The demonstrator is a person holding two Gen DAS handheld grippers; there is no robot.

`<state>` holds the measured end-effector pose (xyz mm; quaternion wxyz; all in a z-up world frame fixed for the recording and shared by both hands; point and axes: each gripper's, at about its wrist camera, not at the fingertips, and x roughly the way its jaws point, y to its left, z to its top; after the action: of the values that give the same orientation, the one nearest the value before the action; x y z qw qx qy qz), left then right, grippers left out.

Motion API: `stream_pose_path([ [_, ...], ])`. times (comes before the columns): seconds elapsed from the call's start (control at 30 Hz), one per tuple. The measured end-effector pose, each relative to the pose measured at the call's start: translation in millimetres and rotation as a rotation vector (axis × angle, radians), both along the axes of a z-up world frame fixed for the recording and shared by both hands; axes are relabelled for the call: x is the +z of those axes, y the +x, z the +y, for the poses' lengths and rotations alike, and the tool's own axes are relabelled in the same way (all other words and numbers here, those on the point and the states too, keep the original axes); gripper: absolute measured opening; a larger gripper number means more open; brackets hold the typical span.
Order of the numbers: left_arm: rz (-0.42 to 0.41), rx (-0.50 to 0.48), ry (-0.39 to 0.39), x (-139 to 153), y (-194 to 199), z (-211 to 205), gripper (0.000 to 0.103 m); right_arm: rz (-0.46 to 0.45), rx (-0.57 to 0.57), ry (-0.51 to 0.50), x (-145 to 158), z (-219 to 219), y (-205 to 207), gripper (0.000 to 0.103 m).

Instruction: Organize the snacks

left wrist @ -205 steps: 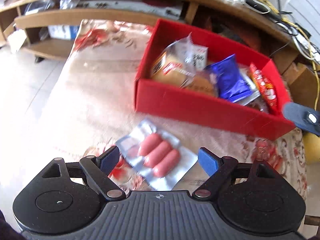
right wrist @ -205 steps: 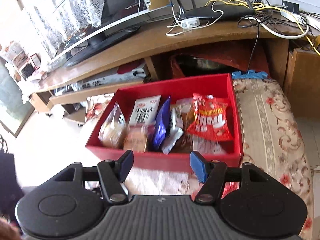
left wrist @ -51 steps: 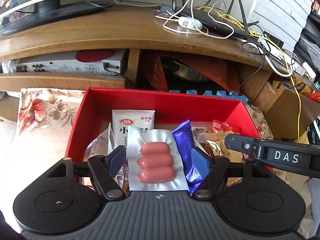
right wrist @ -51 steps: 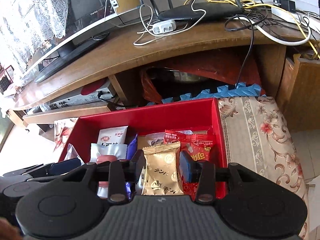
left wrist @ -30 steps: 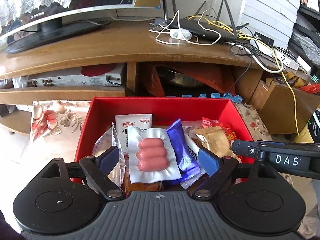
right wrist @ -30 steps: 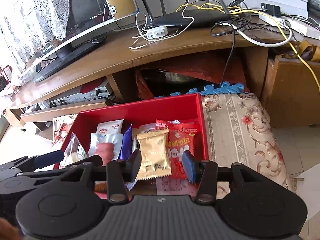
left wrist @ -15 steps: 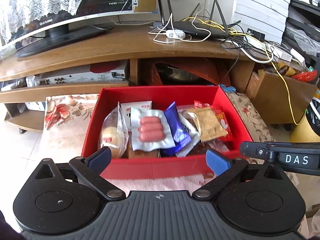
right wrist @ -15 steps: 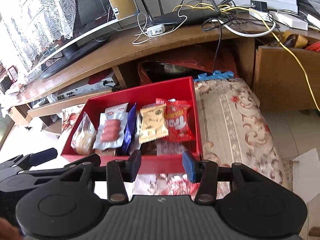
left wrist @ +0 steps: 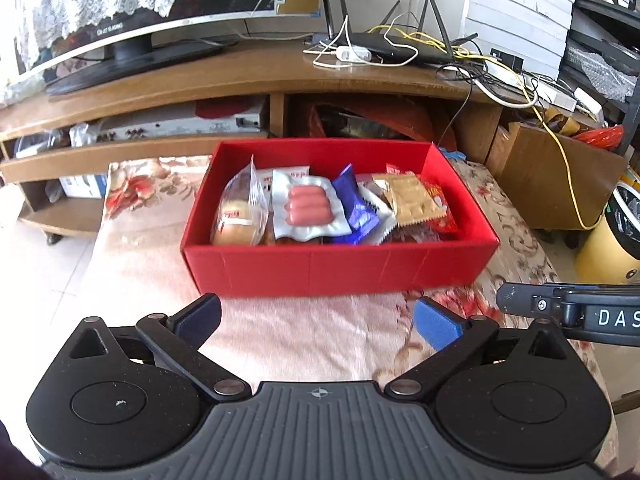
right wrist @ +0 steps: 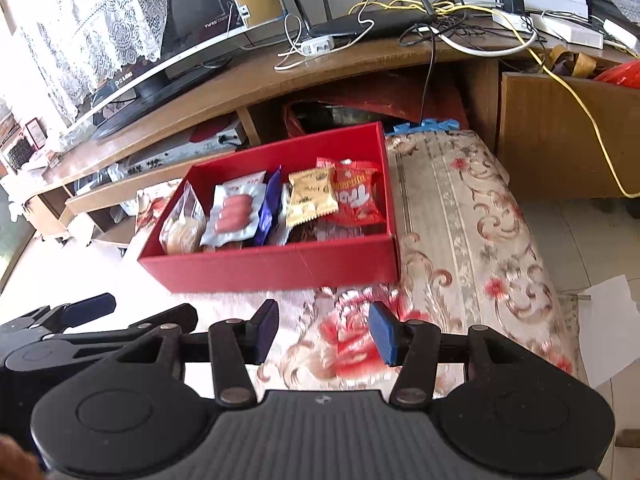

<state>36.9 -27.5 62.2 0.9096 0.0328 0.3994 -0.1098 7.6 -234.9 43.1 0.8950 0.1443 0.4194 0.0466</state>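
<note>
From the left wrist, my left gripper (left wrist: 316,316) hung over the cloth (left wrist: 300,336) with its jaws wide apart and nothing between them. The red box (left wrist: 340,268) sat ahead of it, well apart. Inside I saw a bun (left wrist: 239,222) at the left, the sausage pack (left wrist: 306,210) lying on top beside it, then a blue packet (left wrist: 356,208), a gold packet (left wrist: 414,200) and a red one (left wrist: 440,208) at the right. No snack lay on the cloth that I could see in front of the box.

From the right wrist, my right gripper (right wrist: 324,332) was also spread and empty, above the flowered cloth. The box (right wrist: 280,268) stood near, with the sausage pack (right wrist: 236,212), gold packet (right wrist: 311,196) and red packet (right wrist: 356,196) all within its walls.

I judged the task essentially done: every snack in view was in the box. What might remain was tidying the leaning packets, or fetching snacks outside both views, which I could not rule out.
</note>
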Motion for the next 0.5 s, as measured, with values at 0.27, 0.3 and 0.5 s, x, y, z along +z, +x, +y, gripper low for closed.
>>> stream_pose_path([
  [0.27, 0.058, -0.007, -0.009, -12.3, -17.8, 3.0, 0.103, 0.023, 0.009, -0.029, -7.4, 4.7, -21.1, 0.046],
  [0.3, 0.059, -0.006, -0.001, -13.2, -19.4, 2.3, 0.103, 0.028, 0.008, -0.033, -8.7, 5.1, -23.0, 0.046],
  [0.5, 0.072, 0.014, -0.017, -17.2, -29.4, 6.9, 0.103, 0.056, 0.024, -0.051, -16.3, 11.2, -34.9, 0.046],
])
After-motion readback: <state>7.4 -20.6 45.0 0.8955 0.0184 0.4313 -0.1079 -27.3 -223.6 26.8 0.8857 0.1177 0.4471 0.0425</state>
